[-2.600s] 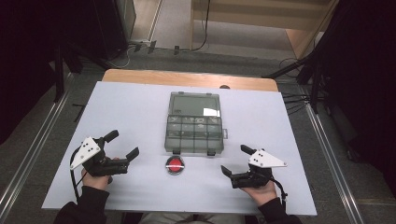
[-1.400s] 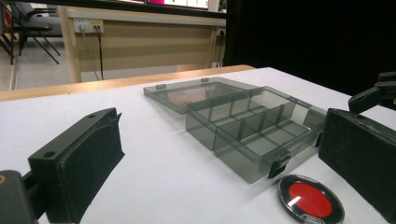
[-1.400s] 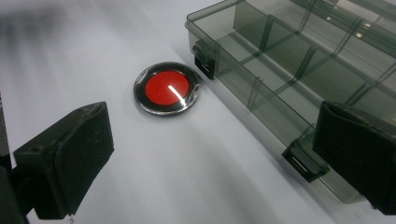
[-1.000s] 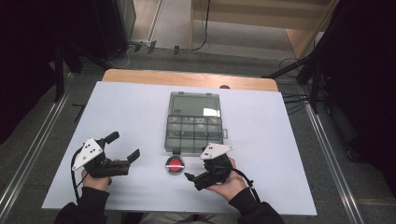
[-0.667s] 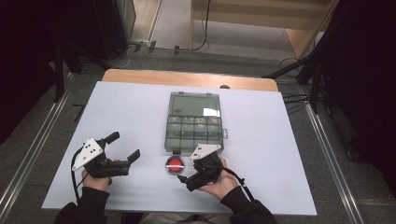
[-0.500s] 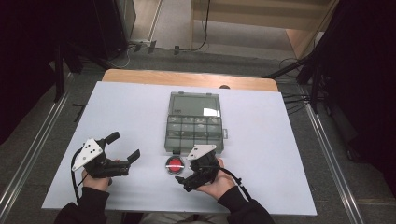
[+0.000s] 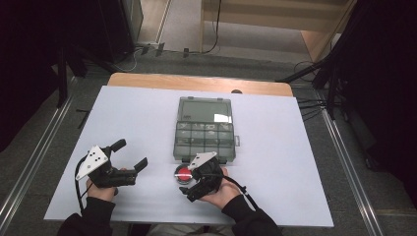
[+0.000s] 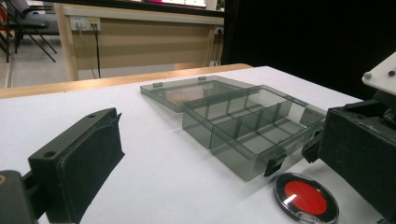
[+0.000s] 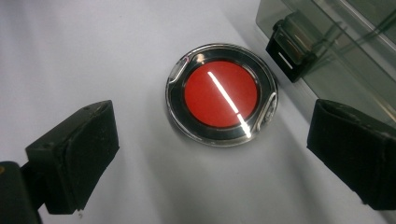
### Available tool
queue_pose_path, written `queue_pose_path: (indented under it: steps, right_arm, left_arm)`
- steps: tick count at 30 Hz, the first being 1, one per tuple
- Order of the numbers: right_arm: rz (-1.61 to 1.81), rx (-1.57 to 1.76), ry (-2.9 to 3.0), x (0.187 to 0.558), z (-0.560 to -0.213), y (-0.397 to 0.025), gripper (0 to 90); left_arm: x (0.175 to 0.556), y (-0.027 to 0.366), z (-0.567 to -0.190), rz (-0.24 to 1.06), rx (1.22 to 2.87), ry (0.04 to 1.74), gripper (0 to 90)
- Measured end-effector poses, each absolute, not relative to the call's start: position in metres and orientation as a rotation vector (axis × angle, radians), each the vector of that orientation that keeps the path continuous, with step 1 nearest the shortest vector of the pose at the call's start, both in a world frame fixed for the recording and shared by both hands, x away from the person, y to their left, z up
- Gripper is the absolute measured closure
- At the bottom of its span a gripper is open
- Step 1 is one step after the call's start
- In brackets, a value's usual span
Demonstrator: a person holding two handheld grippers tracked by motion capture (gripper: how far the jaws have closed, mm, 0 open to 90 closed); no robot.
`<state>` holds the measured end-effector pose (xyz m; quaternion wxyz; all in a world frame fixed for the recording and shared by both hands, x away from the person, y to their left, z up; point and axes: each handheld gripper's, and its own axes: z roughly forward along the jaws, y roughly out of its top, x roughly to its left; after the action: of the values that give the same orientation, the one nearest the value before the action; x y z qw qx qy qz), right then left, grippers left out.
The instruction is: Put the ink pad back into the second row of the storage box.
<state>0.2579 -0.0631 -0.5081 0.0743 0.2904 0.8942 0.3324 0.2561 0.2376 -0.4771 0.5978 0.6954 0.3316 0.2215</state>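
A round red disc in a clear, black-rimmed case point(image 7: 182, 174) lies flat on the white table, just in front of an open grey compartment box point(image 7: 204, 129). My right gripper point(image 7: 188, 182) is open and sits low over the disc. In the right gripper view the disc point(image 9: 220, 94) lies between the two spread jaws, touching neither, and the box's latch point(image 9: 287, 45) is just beyond it. My left gripper point(image 7: 132, 153) is open and holds nothing, resting at the front left. Its view shows the box point(image 8: 243, 123) and the disc point(image 8: 306, 197).
The box lid point(image 7: 204, 109) lies folded back flat toward the far side. The white table point(image 7: 295, 147) has bare room on both sides of the box. A wooden edge point(image 7: 196, 82) runs along the back, with cables on the floor beyond.
My right gripper has moved left from the front right of the table to the red disc, which now sits between its jaws. The left gripper has stayed put.
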Motion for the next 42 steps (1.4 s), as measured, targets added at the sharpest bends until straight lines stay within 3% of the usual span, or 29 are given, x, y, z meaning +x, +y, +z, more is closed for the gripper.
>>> queue_pose_path:
  steps: [14,32,42]
  right_arm:
    - [0.997,0.903,2.634,0.265,-0.515,-0.051,5.8]
    - [0.977,0.918,2.612,0.266,-0.516,-0.047,25.0]
    - [0.965,0.912,2.611,0.265,-0.516,-0.045,29.9]
  left_arm:
    - [0.256,0.238,-0.477,0.513,1.609,0.771,0.0]
    - [0.256,0.239,-0.477,0.513,1.604,0.775,0.0]
    - [0.256,0.239,-0.477,0.514,1.597,0.780,0.0]
